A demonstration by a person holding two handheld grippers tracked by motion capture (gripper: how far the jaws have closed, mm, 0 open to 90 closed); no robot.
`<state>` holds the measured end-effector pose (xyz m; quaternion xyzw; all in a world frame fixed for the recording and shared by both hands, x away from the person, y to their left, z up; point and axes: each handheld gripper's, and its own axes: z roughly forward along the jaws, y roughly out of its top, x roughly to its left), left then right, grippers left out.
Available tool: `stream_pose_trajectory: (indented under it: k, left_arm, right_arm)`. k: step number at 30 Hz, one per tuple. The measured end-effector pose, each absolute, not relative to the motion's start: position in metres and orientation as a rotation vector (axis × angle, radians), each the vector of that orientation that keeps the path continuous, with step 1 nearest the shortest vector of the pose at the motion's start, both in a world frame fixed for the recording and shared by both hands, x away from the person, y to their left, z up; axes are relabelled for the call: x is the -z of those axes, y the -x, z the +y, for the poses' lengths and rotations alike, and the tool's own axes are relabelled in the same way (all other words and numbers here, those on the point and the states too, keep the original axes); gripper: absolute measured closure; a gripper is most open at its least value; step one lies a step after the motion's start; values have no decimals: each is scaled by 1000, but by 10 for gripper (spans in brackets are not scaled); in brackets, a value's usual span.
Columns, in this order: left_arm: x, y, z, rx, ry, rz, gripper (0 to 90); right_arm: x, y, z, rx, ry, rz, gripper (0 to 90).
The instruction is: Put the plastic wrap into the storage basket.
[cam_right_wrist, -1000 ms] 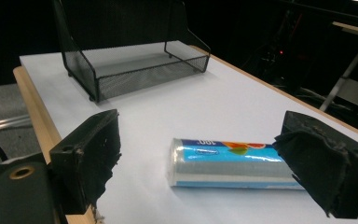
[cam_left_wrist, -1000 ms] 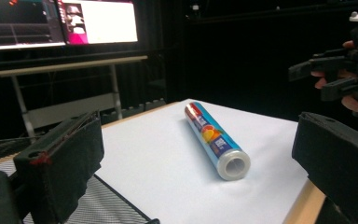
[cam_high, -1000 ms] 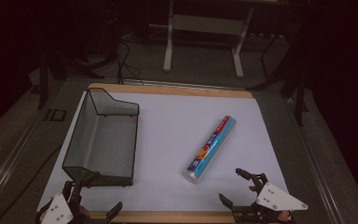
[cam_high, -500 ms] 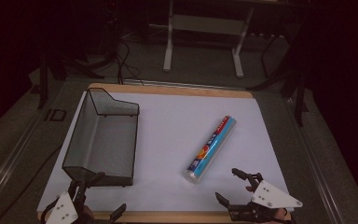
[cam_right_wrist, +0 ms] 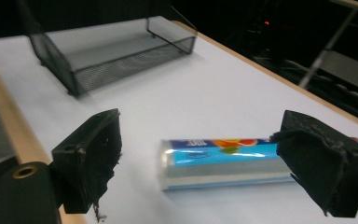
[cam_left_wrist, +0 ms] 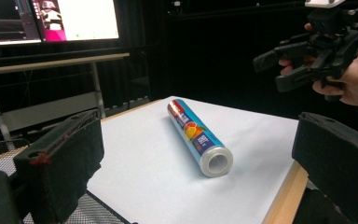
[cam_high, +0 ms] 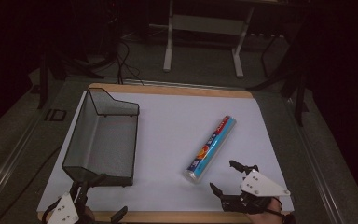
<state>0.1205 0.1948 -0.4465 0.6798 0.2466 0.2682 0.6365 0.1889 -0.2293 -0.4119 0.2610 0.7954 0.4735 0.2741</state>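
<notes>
Starting at the left, the left claw (cam_high: 100, 198) sits wide open at the near edge of the bench (cam_high: 168, 88), just beside the near end of the black wire-mesh tray (cam_high: 103, 140), holding nothing. The tray is empty and stands on the white sheet (cam_high: 168, 126). Right of it lies the blue cling-film roll with fruit print (cam_high: 210, 148), flat on the sheet, diagonal, well apart from the tray. The right claw (cam_high: 227, 176) hovers near the roll's near end, jaws spread wide, roll framed between them in the right gripper view (cam_right_wrist: 223, 161) but not touched. Judgement: barely begun, approach only; grasp, lift, carry and likely placing in the tray all left.
</notes>
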Motion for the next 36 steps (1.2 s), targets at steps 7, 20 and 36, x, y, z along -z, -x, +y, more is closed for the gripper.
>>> stream_pose_trajectory:
  k: [7,20,36]
  left_arm:
    - [446,-120,195,-612,-1551,560,27]
    - [446,-120,195,-612,-1551,559,27]
    - [447,-120,194,-613,-1553,560,27]
  right_arm:
    - [396,-203,-218,-1239,-716,2130,107]
    - [376,-239,-197,-1218,-911,2003,139]
    - [384,-295,-194,-1154,-1423,1806,165]
